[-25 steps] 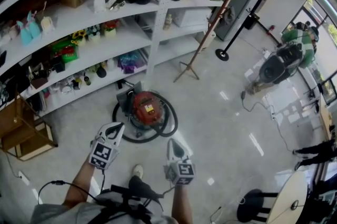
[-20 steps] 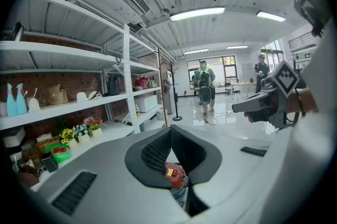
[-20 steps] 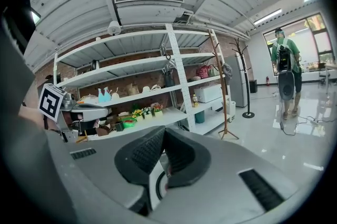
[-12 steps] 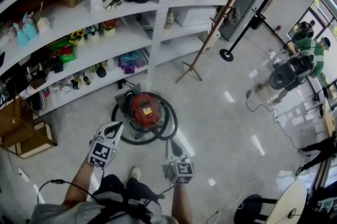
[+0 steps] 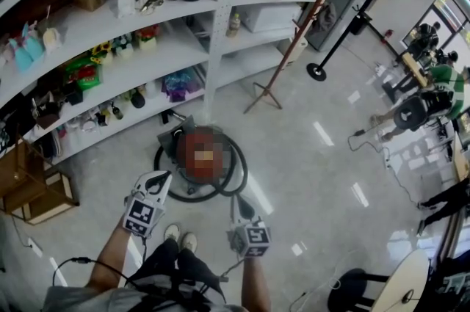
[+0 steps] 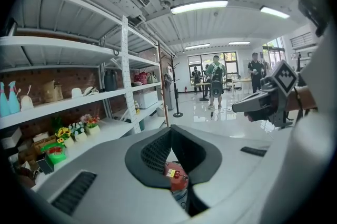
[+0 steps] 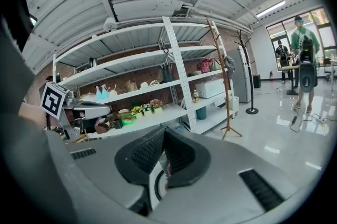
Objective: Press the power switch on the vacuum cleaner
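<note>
A red canister vacuum cleaner (image 5: 181, 137) stands on the pale floor in front of the shelving, its black hose (image 5: 238, 167) coiled round it. Its top is blurred in the head view, so no switch shows. My left gripper (image 5: 158, 181) hangs just short of the vacuum's near left side, with its jaws meeting at the tips. In the left gripper view the red vacuum body (image 6: 176, 176) shows through the gap behind the closed left gripper (image 6: 171, 131). My right gripper (image 5: 241, 203) hangs to the right, nearer my body, its tips together (image 7: 164, 131). Neither holds anything.
Long white shelves (image 5: 132, 72) full of small goods run behind the vacuum. A wooden coat stand (image 5: 294, 39) and a black stand (image 5: 320, 73) rise to its right. A wooden crate (image 5: 33, 186) sits left, a black stool (image 5: 351, 285) lower right. People (image 5: 429, 98) stand far right.
My feet have stepped forward, both shoes now showing between the grippers. Both grippers have barely moved and stay shut. The people at the far right have shifted.
</note>
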Motion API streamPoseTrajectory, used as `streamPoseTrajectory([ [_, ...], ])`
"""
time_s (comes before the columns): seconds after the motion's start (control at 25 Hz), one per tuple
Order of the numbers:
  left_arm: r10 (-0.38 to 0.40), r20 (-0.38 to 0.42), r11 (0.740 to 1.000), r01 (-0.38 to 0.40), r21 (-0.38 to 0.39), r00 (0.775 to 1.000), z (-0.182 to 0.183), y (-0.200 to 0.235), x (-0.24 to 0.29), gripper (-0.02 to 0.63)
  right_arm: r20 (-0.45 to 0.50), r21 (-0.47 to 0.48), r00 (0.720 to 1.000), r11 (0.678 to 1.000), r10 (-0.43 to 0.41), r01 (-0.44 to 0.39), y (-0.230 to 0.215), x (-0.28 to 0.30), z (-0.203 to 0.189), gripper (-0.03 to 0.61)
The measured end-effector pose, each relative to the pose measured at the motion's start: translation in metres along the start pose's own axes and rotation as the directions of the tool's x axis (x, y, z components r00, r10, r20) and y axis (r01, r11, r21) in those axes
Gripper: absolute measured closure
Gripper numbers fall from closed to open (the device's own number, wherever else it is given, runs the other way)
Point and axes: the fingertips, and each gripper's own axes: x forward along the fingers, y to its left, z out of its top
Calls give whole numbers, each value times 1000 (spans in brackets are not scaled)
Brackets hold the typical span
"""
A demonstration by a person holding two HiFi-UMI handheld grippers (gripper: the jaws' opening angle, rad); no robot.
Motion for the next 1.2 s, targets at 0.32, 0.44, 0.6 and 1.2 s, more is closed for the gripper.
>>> streamPoseTrajectory([
  [0.32, -42, -41, 999, 42, 2, 998, -23, 9, 25, 607, -28, 13, 1000, 1000, -7, 7, -2, 28, -12, 568],
  [0.44, -49, -46, 999, 49, 7, 998, -28, 18, 32, 606, -42, 23, 999, 1000, -3, 4, 0, 41, -15, 568],
  [0.6, -55, -69, 998, 56, 7, 996, -43, 32, 43, 607, -61, 29, 998, 1000, -8, 10, -2, 59, -26, 567],
  [1.2, -53, -103, 997, 48, -56, 993, -94, 58, 82, 607, -116, 24, 993, 999, -22, 25, -25, 114, -68, 568],
])
